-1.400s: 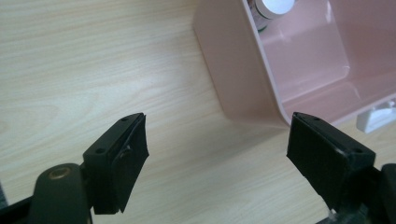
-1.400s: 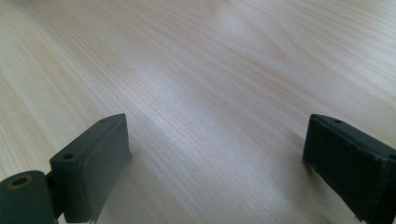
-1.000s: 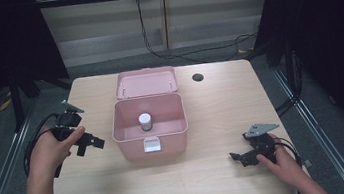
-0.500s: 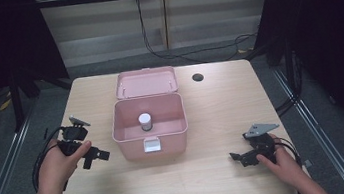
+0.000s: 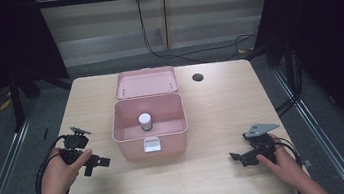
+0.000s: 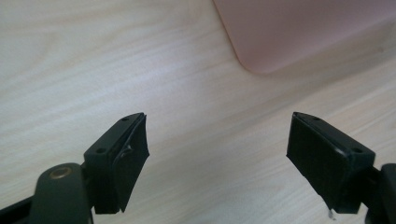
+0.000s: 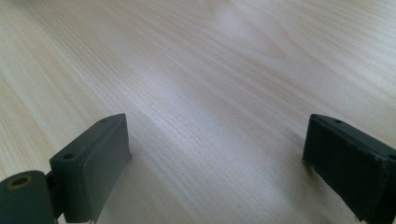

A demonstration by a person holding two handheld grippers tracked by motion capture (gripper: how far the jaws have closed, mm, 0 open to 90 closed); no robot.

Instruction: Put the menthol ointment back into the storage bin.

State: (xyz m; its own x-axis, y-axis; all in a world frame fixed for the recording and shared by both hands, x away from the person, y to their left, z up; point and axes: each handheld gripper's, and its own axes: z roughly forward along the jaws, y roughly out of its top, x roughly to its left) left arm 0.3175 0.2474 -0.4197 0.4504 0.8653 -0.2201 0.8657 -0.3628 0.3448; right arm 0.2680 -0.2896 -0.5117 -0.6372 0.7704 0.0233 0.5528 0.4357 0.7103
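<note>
- The left claw [image 5: 99, 162] sits low over the tabletop [image 5: 213, 121], held in the person's left hand [image 5: 60, 167], with its jaws spread wide and nothing between them.
- In the left gripper view the left claw [image 6: 217, 158] has bare wood between its two black pads, and a rounded corner of the pink box [image 6: 299, 32] lies ahead of it and toward its right pad, apart from both pads.
- From above, the pink box [image 5: 150, 130] stands just beside the left claw, on the side its jaws point to, without touching it.
- The box is open: its lid [image 5: 146, 82] is folded back on the far side, away from both claws.
- A small white-capped jar [image 5: 145, 122] stands upright inside the box, beyond the wall nearest the left claw.
- A white latch [image 5: 151, 144] hangs on the box's front wall, between the two claws but nearer the left one.
- The right claw [image 5: 236, 158] rests at the tabletop in the right hand [image 5: 281, 155], well apart from the box, its jaws pointing toward the left claw's side.
- In the right gripper view the right claw [image 7: 215, 168] is also wide apart, with plain wood grain between and ahead of its pads.
- A dark round hole [image 5: 197, 77] in the tabletop lies far beyond the right claw, past the box's lid.
</note>
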